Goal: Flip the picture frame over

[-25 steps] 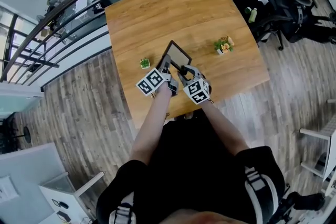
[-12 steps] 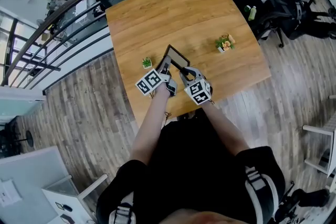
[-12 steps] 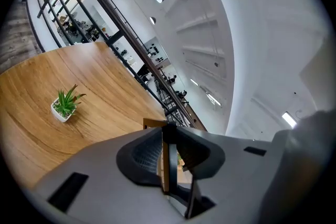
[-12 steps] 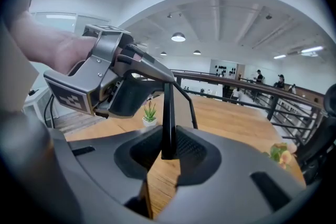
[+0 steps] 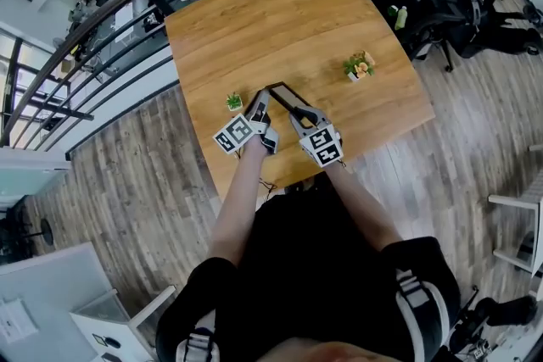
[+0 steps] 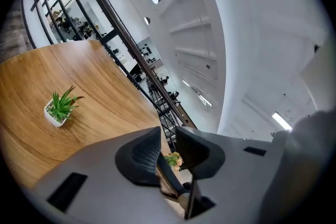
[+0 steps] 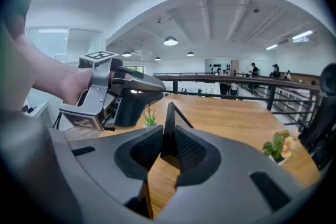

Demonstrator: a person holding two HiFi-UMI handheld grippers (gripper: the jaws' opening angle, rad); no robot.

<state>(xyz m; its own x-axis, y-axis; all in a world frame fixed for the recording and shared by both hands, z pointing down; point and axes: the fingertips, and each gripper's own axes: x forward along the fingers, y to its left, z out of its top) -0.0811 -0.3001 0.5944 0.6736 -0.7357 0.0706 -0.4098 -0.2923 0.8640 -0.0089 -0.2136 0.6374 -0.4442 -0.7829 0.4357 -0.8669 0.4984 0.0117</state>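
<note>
1. Since a second ago the picture frame [image 5: 287,97] has swung up. From above it was a broad dark rhombus then. Now it is a thin sliver, turned almost edge-on to the head view.
2. The right tongs [image 5: 296,111] have just been closing with the frame's edge between them. The right gripper view shows both pads pressed on that thin dark edge.
3. The left tongs [image 5: 260,102] stand narrow at the frame's left side. The left gripper view shows a dark strip of the frame low between their pads.
4. There is one frame, upright over the near part of the counter [image 5: 280,13], between the two tongs. Whether its lower edge rests on the wood I cannot tell.
5. There are two potted plants. A small green plant [image 5: 233,102] sits just left of the left tongs. A flowering plant [image 5: 359,65] stands well apart to the right.
</note>
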